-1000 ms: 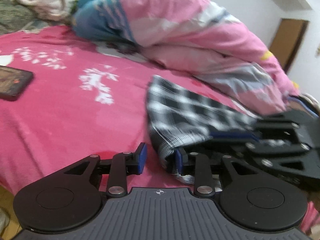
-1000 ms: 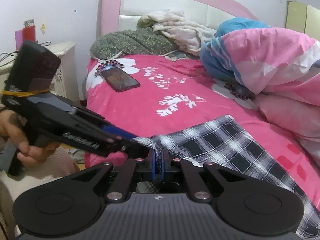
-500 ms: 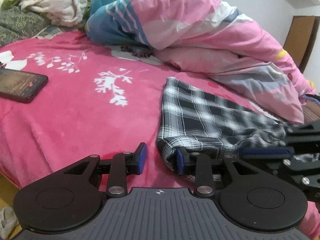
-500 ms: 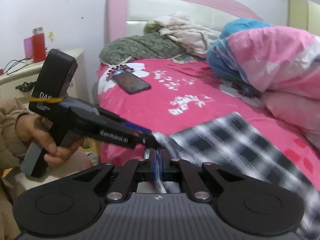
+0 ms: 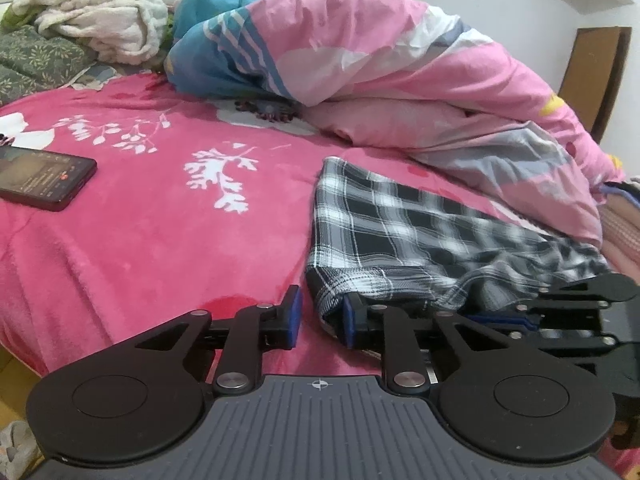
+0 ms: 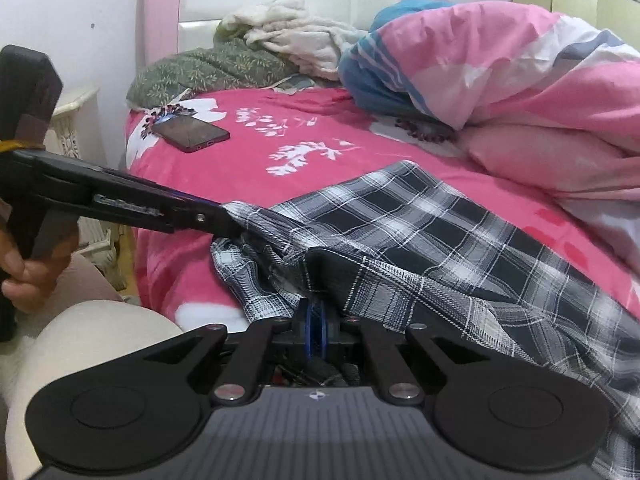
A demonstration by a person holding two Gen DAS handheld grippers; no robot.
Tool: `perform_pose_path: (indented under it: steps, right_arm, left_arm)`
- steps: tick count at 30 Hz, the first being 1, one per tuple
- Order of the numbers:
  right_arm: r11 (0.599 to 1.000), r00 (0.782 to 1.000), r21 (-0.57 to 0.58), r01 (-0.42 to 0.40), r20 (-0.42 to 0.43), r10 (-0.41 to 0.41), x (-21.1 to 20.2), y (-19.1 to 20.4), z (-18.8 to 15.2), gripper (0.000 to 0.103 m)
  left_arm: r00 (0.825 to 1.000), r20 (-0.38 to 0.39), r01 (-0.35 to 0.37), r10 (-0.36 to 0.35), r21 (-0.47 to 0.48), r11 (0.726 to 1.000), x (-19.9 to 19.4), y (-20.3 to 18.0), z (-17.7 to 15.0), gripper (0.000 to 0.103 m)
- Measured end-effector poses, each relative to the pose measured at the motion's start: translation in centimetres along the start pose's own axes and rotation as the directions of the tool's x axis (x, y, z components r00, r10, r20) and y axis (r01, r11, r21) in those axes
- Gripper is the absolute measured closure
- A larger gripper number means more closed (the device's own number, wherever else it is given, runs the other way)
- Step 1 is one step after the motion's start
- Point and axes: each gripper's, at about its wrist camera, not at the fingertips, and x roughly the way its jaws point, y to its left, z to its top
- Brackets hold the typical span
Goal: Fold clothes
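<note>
A black-and-white checked garment (image 5: 384, 224) lies on the pink bedspread (image 5: 160, 216), its near edge bunched. My left gripper (image 5: 320, 318) is open, and the garment's hemmed corner rests against the inner side of its right finger. In the right wrist view the same garment (image 6: 432, 232) drapes over my right gripper (image 6: 316, 332), whose blue pads are pressed together on a fold of it. The left gripper (image 6: 224, 222) reaches in from the left there, with its tip at the garment's raised corner. The right gripper (image 5: 560, 312) shows low at the right in the left wrist view.
A dark phone (image 5: 40, 180) lies on the bedspread to the left. A bulky pink and blue duvet (image 5: 400, 80) fills the far right of the bed. Crumpled cream and green blankets (image 6: 280, 40) sit by the headboard. A white nightstand (image 6: 76, 120) stands left of the bed.
The garment's near edge has been drawn toward me and now drapes over the right gripper. The left gripper has backed off a little, so more of the bed and phone shows.
</note>
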Motion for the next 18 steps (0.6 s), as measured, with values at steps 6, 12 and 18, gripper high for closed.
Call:
perform_pose_path:
  steps: [6,12,18]
  right_arm:
    - [0.999,0.999,0.025,-0.026,0.030,0.025,0.2,-0.1,0.1,0.099]
    - [0.998,0.998,0.049,-0.040,0.044,0.038,0.0,-0.4,-0.3,0.099]
    - [0.996,0.997,0.067,-0.050,0.058,0.046,0.1,-0.7,-0.6,0.099]
  left_arm:
    - [0.998,0.026,-0.065,0.061,0.184,0.981,-0.5,-2.1,0.5,0.077]
    - [0.991,0.011,-0.127,0.133,0.388,0.913,1.0,-4.5,0.4,0.076]
    - [0.990,0.014,-0.129,0.140,0.486,0.864,2.4,-5.9,0.4,0.076]
